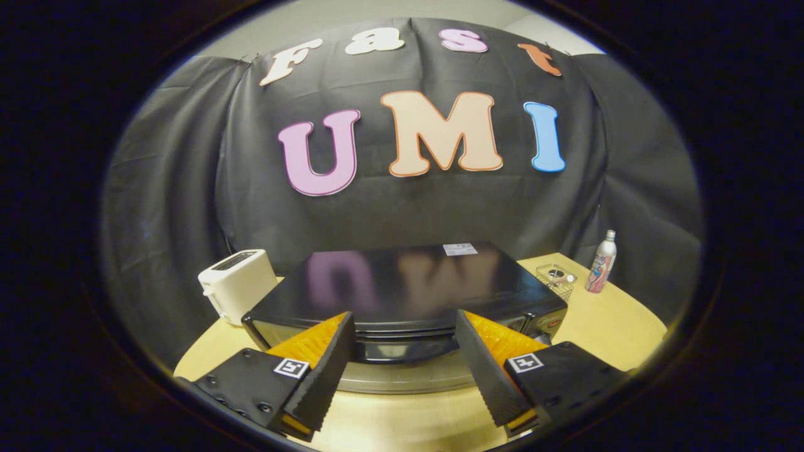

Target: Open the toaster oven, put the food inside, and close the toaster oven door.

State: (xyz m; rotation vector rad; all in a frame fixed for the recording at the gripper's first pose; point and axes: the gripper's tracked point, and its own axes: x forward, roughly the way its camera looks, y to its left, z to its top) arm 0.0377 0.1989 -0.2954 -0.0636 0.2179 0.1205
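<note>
The round wooden table (622, 339) carries every item in the booth. Largest on it is the toaster oven (402, 282), a glossy black unit standing directly ahead of my gripper (405, 342). Its flat top reflects the wall behind it and bears a small pale label (460, 249) near the rear edge. The front upper edge of the oven and its door handle (405, 348) lie between my two fingers. I cannot tell whether the door is fully closed; a curved metallic band shows just below the handle.

To the left of the oven, just beside its rear corner, stands a white pop-up toaster (237, 284). To the right of the oven, near the far table edge, sits a small clear container (557, 278) with a dark item inside; its contents are too small to identify. Beyond that container stands an upright spray bottle (602, 262) with a pink label.

My gripper fingers are spread wide apart, one at each side of the handle, and neither presses on it.
</note>
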